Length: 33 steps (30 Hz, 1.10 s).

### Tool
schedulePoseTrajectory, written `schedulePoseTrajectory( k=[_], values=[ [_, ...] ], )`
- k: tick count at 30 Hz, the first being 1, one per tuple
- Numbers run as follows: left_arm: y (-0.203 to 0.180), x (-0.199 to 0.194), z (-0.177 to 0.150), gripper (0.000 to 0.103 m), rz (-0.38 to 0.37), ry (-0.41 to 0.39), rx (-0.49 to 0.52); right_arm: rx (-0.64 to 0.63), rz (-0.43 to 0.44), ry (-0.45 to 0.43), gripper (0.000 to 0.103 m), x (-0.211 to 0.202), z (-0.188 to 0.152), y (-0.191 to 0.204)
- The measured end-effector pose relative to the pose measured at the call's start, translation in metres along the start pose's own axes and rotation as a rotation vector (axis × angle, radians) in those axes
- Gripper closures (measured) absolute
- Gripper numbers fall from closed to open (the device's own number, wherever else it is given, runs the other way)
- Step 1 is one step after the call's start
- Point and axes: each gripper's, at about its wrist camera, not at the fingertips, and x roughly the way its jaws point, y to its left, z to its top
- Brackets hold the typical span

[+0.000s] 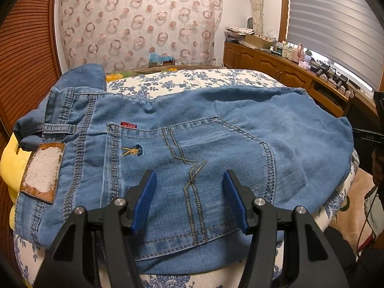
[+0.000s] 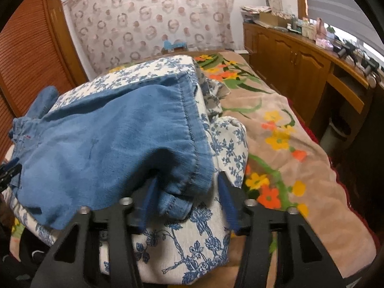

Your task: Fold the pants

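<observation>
Left gripper (image 1: 189, 187): your blue fingers are spread wide, gripping nothing, hovering right over the back pocket.
Right gripper (image 2: 189, 198): your fingers gape apart; a bunched hem sits between them, but they aren't pinching it.
Pants (image 1: 192, 129): blue denim folded flat ahead of your left fingers, leather patch (image 1: 43, 171) off to their left.
Surface: blue-flowered white cushion (image 2: 182, 244) under the denim, atop a floral blanket (image 2: 288, 144) running off to your right.
Room: circle-patterned curtain (image 1: 139, 24) straight ahead, wooden cabinets (image 1: 276, 67) right, louvered doors (image 1: 26, 48) left.

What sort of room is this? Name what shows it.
Most likely a bedroom: jeans lie on a bed with a floral cover, beside wooden cabinets and a patterned curtain.
</observation>
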Motion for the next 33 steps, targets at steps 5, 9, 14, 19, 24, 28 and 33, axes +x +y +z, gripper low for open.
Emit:
schedulePoseTrajectory(
  k=[5, 9, 14, 19, 24, 28, 33],
  values=[
    [0.003, -0.002, 0.0, 0.046, -0.01, -0.004, -0.01, -0.049, -0.011, -0.048, 0.086, -0.011, 0.005, 0.006],
    [0.003, -0.005, 0.0, 0.046, -0.009, -0.007, -0.015, -0.06, 0.011, -0.09, 0.091, -0.022, 0.013, 0.01],
    [0.008, -0.017, 0.005, 0.046, -0.008, -0.03, -0.031, -0.098, 0.053, -0.129, 0.094, -0.034, 0.03, 0.024],
    [0.02, -0.033, 0.01, 0.046, 0.007, -0.068, -0.058, -0.162, 0.125, -0.196, 0.095, -0.049, 0.053, 0.057],
    [0.04, -0.051, 0.01, 0.046, 0.036, -0.096, -0.091, -0.255, 0.231, -0.24, 0.095, -0.052, 0.075, 0.109],
    [0.054, -0.059, 0.007, 0.046, 0.068, -0.111, -0.106, -0.327, 0.31, -0.249, 0.096, -0.051, 0.083, 0.155],
    [0.068, -0.068, 0.003, 0.046, 0.088, -0.118, -0.125, -0.423, 0.402, -0.246, 0.096, -0.049, 0.093, 0.217]
  ],
)
